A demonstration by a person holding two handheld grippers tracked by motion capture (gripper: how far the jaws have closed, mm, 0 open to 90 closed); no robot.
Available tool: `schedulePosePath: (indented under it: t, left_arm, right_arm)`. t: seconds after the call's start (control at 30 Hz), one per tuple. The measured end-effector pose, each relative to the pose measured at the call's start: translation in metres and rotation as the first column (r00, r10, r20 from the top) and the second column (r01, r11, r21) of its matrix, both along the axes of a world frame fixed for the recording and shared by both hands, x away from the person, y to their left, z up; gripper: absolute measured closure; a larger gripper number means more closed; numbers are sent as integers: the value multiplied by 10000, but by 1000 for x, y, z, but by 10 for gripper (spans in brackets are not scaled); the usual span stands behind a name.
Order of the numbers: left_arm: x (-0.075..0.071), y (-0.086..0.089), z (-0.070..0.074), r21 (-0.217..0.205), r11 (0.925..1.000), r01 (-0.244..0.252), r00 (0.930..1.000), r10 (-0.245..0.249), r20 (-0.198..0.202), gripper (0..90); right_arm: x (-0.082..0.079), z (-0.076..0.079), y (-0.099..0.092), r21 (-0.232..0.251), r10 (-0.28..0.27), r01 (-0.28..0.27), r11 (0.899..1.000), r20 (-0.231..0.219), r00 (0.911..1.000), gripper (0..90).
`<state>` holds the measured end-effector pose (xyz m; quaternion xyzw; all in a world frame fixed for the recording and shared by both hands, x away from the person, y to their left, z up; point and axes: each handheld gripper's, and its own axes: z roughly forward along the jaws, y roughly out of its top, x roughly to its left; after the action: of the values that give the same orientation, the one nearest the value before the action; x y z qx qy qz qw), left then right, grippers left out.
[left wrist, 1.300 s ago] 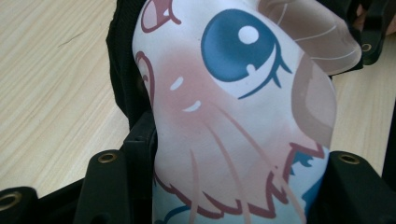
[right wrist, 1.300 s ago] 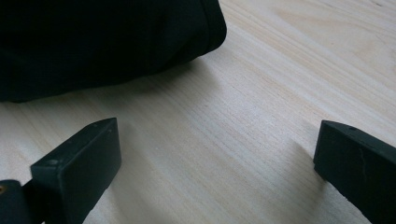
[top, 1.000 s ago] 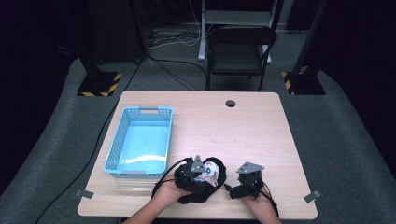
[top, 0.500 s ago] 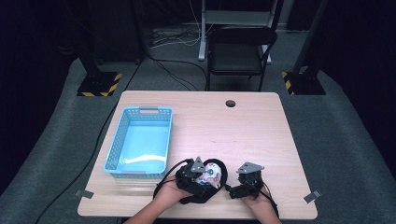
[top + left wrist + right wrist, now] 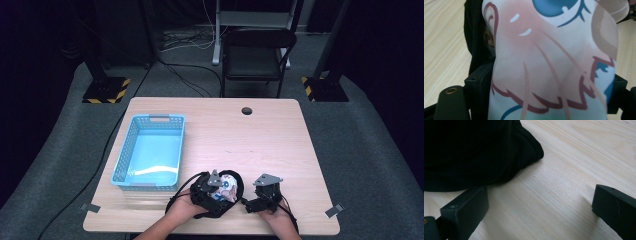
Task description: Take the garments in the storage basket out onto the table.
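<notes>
A soft black fabric item [image 5: 206,209] with a white cartoon print [image 5: 228,189] lies near the table's front edge. My left gripper [image 5: 216,184] sits on top of it. In the left gripper view the printed cloth [image 5: 554,55] bulges between the two black jaws of this gripper [image 5: 551,80], which have just been opening. My right gripper [image 5: 250,204] rests on the table just right of the item. It [image 5: 537,200] is open over bare wood, and the black fabric's edge [image 5: 499,152] lies beside its left jaw.
A light blue plastic basket [image 5: 152,119] stands on the left half of the wooden table [image 5: 280,145]. A round cable hole [image 5: 246,110] sits near the far edge. A dark chair [image 5: 255,50] stands behind the table.
</notes>
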<state>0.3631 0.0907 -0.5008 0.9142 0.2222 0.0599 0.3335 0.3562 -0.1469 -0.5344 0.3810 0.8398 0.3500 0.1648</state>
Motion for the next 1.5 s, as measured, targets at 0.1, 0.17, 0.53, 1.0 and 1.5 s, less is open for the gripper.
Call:
schedulePosePath:
  t: [0.1, 0.17, 0.53, 1.0, 1.5]
  left_arm:
    - [1, 0, 0, -34, 10000, 15, 10000, -15, -71, 150]
    - [1, 0, 0, -71, 10000, 10, 9999, -11, -148, 137]
    - [3, 1, 4, -225, 9997, 6, 9992, -15, -392, 97]
    - [4, 4, 17, -777, 9970, -60, 9994, 34, -342, 67]
    - [4, 11, 30, -1162, 9931, -169, 9999, 172, 13, 65]
  right_arm:
    - [0, 0, 0, -1, 2, -2, 10000, 0, 10000, 1]
    - [0, 0, 0, 0, 1, -1, 10000, 0, 10000, 1]
    - [0, 0, 0, 0, 3, -3, 10000, 1, 10000, 1]
    - [0, 0, 0, 7, -9, 9, 10000, -4, 10000, 1]
    - [0, 0, 0, 9, -7, 7, 10000, 5, 10000, 2]
